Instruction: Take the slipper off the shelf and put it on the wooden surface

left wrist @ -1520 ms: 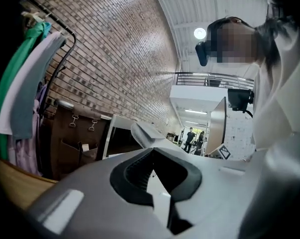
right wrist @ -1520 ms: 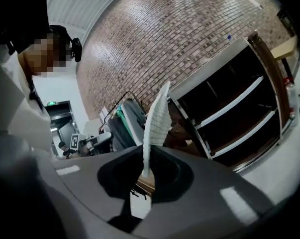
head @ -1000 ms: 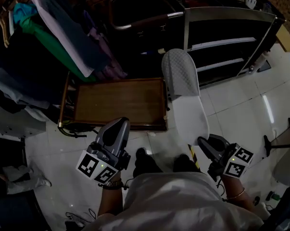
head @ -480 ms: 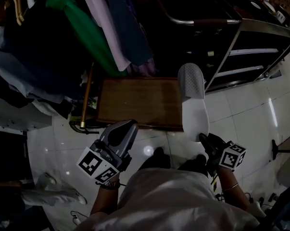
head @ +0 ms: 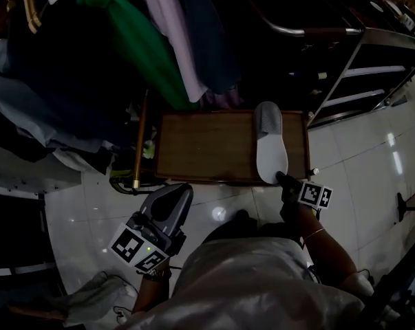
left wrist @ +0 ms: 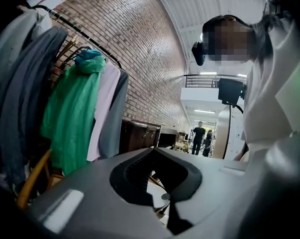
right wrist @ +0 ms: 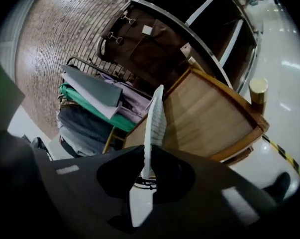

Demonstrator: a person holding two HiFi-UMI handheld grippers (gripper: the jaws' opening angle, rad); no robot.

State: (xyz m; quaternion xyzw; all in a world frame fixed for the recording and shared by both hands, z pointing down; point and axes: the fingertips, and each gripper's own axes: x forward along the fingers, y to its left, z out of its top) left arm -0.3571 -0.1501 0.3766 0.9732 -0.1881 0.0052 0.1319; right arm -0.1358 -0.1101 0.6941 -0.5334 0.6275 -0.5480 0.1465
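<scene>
A pale grey slipper (head: pixel 269 146) lies lengthwise over the right part of the wooden surface (head: pixel 207 146), toe pointing away from me. My right gripper (head: pixel 281 179) grips its heel end at the board's near edge. In the right gripper view the slipper (right wrist: pixel 154 123) stands edge-on between the jaws of the right gripper (right wrist: pixel 147 171), above the wooden surface (right wrist: pixel 209 113). Those jaws are just starting to open, with the pads still on the heel. My left gripper (head: pixel 176 196) hangs over the white floor, shut and holding nothing; the left gripper (left wrist: pixel 157 161) faces the clothes.
A rack of hanging clothes (head: pixel 145 40) crowds the far and left sides of the board. The dark metal shelf unit (head: pixel 372 67) stands at the right. A brass-topped post (right wrist: pixel 258 91) marks the board's near right corner. The person's feet are on glossy white floor tiles (head: pixel 372 163).
My right gripper has carried the slipper left and down from beside the shelf onto the right part of the wooden surface. The left gripper has stayed low over the floor.
</scene>
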